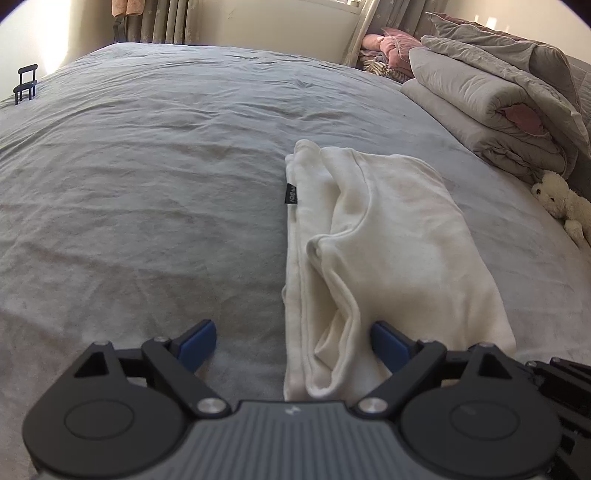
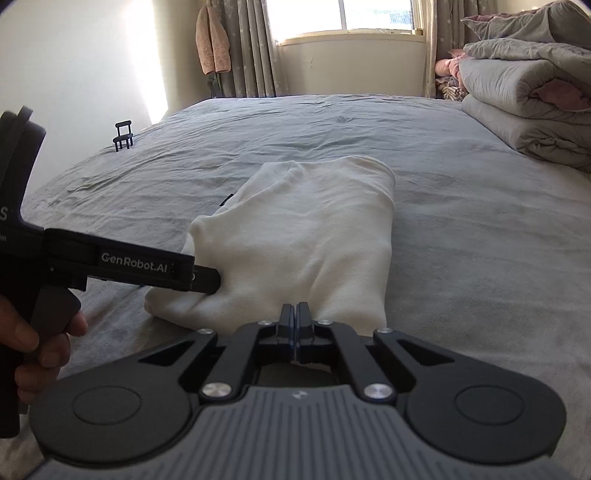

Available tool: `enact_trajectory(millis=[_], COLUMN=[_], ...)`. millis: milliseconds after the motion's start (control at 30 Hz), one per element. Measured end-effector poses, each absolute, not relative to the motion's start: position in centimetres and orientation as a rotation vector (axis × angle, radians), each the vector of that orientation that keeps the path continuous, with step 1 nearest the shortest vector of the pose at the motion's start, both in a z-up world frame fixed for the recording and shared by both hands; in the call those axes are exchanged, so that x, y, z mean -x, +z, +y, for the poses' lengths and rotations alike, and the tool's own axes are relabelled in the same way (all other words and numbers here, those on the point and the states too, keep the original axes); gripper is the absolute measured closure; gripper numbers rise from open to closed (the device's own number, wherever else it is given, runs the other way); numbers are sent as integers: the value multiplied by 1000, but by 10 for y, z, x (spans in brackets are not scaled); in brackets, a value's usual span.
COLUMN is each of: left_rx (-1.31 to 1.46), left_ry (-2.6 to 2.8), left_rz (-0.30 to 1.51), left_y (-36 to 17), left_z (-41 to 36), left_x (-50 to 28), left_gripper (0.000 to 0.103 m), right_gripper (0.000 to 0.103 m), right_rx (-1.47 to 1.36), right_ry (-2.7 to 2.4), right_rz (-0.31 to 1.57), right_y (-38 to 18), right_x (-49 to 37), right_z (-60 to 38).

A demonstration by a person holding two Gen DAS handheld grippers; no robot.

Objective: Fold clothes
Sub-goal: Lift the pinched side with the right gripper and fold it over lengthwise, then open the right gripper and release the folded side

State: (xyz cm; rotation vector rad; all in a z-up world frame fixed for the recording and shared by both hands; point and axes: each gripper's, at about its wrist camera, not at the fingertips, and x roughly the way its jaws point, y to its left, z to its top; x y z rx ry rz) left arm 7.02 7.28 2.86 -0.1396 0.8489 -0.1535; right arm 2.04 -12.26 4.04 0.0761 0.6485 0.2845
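White garment [image 1: 388, 236]: partly folded, lying on the grey bed sheet [image 1: 147, 184], right of the bed's middle. Right gripper [image 2: 294, 317]: jaws pressed together, pinching the garment's near edge. Left gripper [image 1: 295, 343]: jaws wide apart, straddling the near left folded edge; its right blue pad rests against the cloth, not clamped. Surroundings: folded grey duvets [image 1: 491, 96] stacked at the right, white plush toy [image 1: 561, 203] beside them, small black chair-shaped stand [image 1: 25, 83] at the far left edge. Long axis: runs from the grippers away toward the window [image 2: 347, 16].
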Motion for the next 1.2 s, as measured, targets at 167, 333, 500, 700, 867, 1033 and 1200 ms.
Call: enact_trajectory(millis=[167, 333, 500, 700, 867, 1033, 1200], left_rx=[162, 151, 140, 150, 135, 130, 134], left_ry=[-155, -155, -157, -156, -153, -157, -153], left_rz=[862, 863, 861, 866, 862, 855, 853], left_y=[28, 29, 28, 28, 28, 28, 28], left_z=[76, 74, 74, 76, 73, 73, 73], left_x=[-72, -71, -70, -72, -71, -70, -71], left_gripper=[11, 10, 10, 10, 10, 11, 11], right_gripper=[85, 86, 85, 82, 80, 76, 74], right_rx=[-103, -12, 57, -158, -67, -134, -120], right_ry=[219, 198, 135, 155, 163, 168, 179], right_rz=[578, 620, 608, 618, 606, 674, 668], right_y=[73, 45, 41, 58, 36, 44, 63], right_x=[-18, -23, -20, -16, -8, -19, -31], right_z=[-135, -126, -111, -150, -136, -148, -149])
